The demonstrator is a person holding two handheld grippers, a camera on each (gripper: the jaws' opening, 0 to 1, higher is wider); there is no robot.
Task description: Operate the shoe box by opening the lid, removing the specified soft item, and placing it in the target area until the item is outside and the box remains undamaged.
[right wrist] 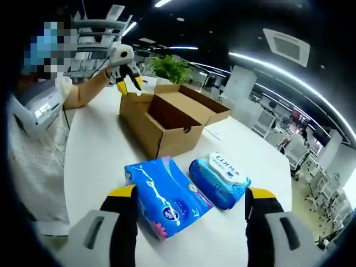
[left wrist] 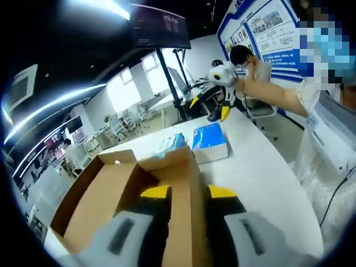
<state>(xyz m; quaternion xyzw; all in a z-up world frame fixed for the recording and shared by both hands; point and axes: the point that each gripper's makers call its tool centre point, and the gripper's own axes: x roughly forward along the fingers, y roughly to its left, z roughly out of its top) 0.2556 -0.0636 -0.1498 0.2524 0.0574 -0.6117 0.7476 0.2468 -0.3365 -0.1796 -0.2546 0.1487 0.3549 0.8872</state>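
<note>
My left gripper pinches the open box's flap. My right gripper spreads wide over two packs just ahead. Removal looks done; next, release the flap.

Not much can be read. In the right gripper view, the wet wipes pack has a white lid w/ blue letters, too blurry to make out for sure. The blue tissue pack has a small round logo near its low end, too small to read. In the left gripper view, the blue wall board has writing & pics, too tiny to read.
</note>
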